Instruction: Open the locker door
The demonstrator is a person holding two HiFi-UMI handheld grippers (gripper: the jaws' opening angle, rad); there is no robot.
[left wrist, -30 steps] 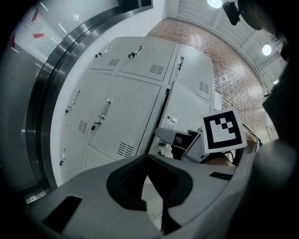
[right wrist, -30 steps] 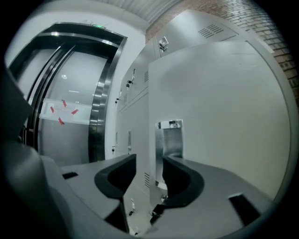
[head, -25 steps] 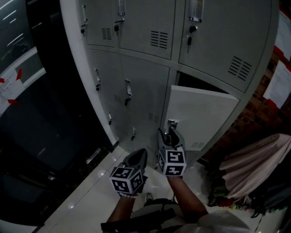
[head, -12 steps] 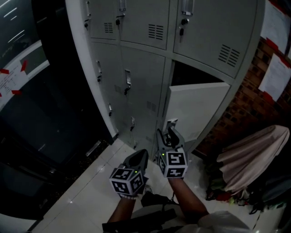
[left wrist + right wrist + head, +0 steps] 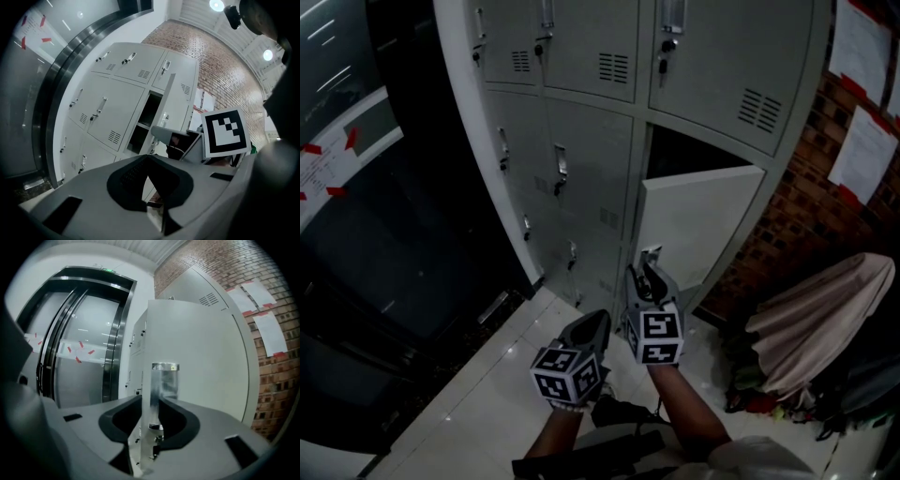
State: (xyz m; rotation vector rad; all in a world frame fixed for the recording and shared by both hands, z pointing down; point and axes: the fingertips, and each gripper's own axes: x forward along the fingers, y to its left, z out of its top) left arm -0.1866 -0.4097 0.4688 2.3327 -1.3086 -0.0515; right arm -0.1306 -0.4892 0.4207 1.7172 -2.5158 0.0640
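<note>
The grey locker door [image 5: 698, 225] stands partly open, with a dark compartment [image 5: 684, 155] behind it. Its metal handle [image 5: 652, 255] is at the door's lower left edge. My right gripper [image 5: 645, 274] is at that handle. In the right gripper view the handle [image 5: 164, 390] stands upright between the jaws of the right gripper [image 5: 152, 427]. Those jaws have just been closing and now press on it. My left gripper [image 5: 598, 323] hangs lower left of the door, shut and empty. The left gripper [image 5: 154, 206] looks toward the open door's edge [image 5: 165, 101].
Closed lockers [image 5: 581, 159] fill the bank to the left and above. A brick wall with taped papers [image 5: 862, 150] is on the right. Below it is a cloth-draped heap [image 5: 816, 309]. Dark glass panels [image 5: 375, 234] stand to the left, and pale floor tiles [image 5: 487, 403] lie below.
The door has swung a little further out from the locker bank with the right gripper at its handle. Both grippers have shifted across with it.
</note>
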